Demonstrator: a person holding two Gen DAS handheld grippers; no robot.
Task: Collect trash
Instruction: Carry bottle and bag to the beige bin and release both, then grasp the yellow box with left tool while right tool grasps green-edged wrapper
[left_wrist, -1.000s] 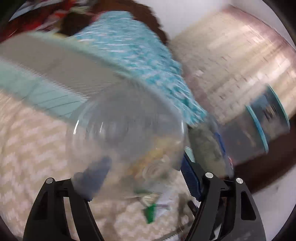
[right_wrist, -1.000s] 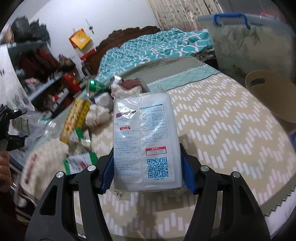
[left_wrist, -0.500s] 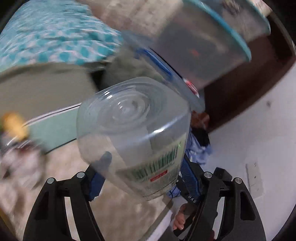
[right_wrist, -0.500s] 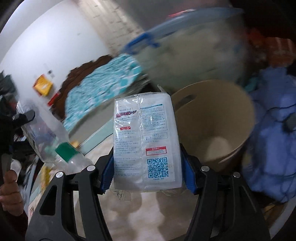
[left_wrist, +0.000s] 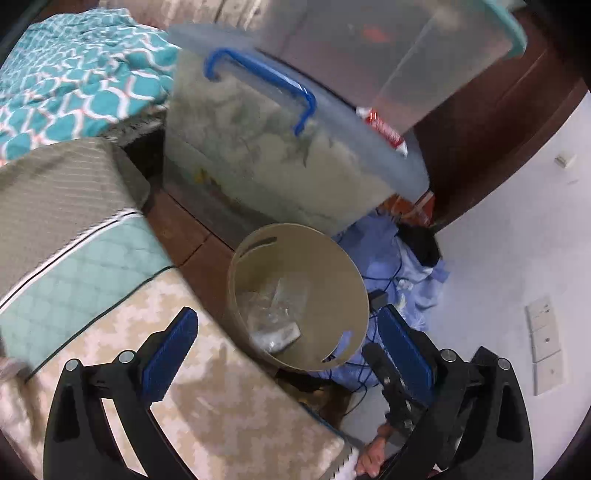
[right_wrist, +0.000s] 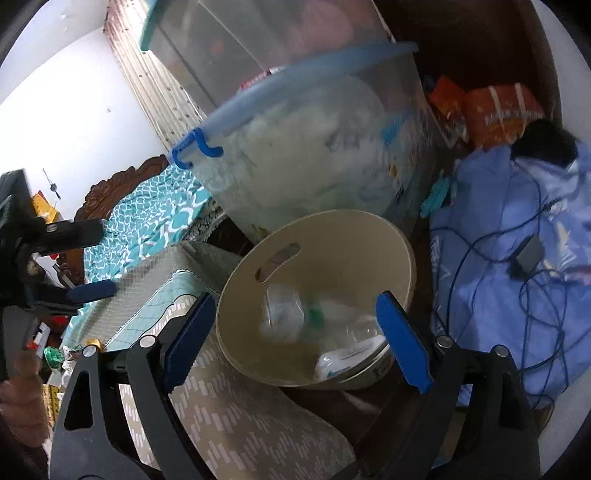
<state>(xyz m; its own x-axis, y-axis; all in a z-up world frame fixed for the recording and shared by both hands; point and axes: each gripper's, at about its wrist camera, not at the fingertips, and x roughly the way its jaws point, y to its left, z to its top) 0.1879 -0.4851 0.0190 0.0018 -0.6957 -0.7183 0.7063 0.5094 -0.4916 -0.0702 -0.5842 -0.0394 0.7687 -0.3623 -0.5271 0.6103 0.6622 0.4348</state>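
Observation:
A beige round trash bin (left_wrist: 343, 273) stands on the floor beside the bed; it also shows in the right wrist view (right_wrist: 332, 236). Inside it lie a clear plastic bottle (right_wrist: 282, 312) with a green cap and a white packet (right_wrist: 347, 356); the left wrist view shows them as clear trash (left_wrist: 277, 317). My left gripper (left_wrist: 291, 347) is open and empty above the bin. My right gripper (right_wrist: 295, 336) is open and empty over the bin. The left gripper also appears at the left edge of the right wrist view (right_wrist: 85, 258).
A clear storage box with blue handles (left_wrist: 280, 155) stands behind the bin, another box stacked on it. The bed with a zigzag-patterned cover (left_wrist: 207, 406) lies at left. Blue cloth with cables (right_wrist: 517, 258) lies on the floor at right. More trash (right_wrist: 55, 354) lies on the bed.
Both grippers swung from the bed to over the bin and opened. The clear bottle left the left gripper and the white packet left the right gripper; both now lie in the bin.

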